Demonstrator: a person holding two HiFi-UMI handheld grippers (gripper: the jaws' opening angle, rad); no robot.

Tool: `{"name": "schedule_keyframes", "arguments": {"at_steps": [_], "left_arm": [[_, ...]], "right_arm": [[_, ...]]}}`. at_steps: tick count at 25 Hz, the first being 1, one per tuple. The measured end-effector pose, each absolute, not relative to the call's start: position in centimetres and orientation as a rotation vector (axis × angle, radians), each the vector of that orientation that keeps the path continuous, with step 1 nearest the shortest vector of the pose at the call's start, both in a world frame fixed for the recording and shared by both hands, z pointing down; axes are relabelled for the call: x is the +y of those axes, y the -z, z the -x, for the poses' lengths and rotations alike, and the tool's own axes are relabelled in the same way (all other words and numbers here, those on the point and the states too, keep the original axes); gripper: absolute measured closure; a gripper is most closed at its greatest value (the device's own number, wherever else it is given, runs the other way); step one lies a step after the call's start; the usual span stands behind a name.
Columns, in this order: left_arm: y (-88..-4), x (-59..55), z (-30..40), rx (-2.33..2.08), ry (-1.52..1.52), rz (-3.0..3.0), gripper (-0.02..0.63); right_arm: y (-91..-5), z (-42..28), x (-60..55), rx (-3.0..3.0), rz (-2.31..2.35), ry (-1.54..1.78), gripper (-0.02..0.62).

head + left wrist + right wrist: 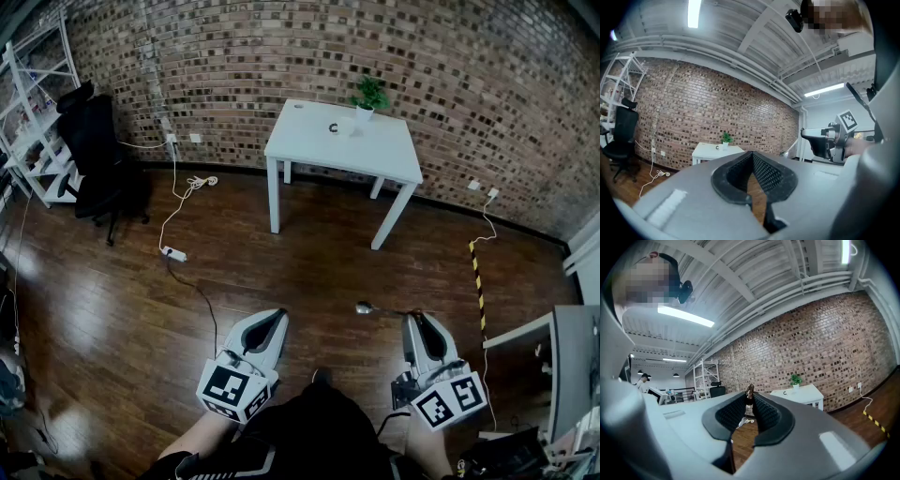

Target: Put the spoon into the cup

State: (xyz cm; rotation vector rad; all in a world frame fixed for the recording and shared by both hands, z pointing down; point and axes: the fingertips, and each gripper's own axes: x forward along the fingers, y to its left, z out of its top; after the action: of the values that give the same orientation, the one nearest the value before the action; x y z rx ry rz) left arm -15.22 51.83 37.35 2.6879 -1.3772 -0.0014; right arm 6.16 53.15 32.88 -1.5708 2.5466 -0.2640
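A metal spoon [367, 308] sticks out leftward from my right gripper [412, 317], which is shut on its handle; the bowl end hangs over the wood floor. In the right gripper view the dark end of the spoon [750, 390] pokes up between the closed pads. My left gripper [279, 314] is shut with nothing in it, its tips meeting [751, 153]. Both grippers are held level, low in the head view. The small white cup [334, 128] stands far off on a white table [309, 141], also seen as the cup [717, 147] and the cup [785, 393].
A potted plant [368, 97] stands beside the cup at the brick wall. A black office chair [94, 150] and white shelving [37, 112] are at the left. Cables and a power strip [173, 253] lie on the floor. A grey bench edge [553, 366] is at the right.
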Motion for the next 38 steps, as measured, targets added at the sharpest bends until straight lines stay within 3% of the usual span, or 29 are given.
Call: {"name": "schedule_keyframes", "arguments": {"at_steps": [27, 38], "left_arm": [[-36.0, 28.9, 4.2, -1.505, -0.131, -2.601, 0.612], [-35.7, 19.3, 5.1, -1.392, 0.016, -2.67, 0.612]], "right_arm": [[-34.5, -16.9, 29.4, 2.603, 1.456, 0.387, 0.542], [-34.2, -16.1, 21.4, 2.576, 1.559, 0.366, 0.543]]}}
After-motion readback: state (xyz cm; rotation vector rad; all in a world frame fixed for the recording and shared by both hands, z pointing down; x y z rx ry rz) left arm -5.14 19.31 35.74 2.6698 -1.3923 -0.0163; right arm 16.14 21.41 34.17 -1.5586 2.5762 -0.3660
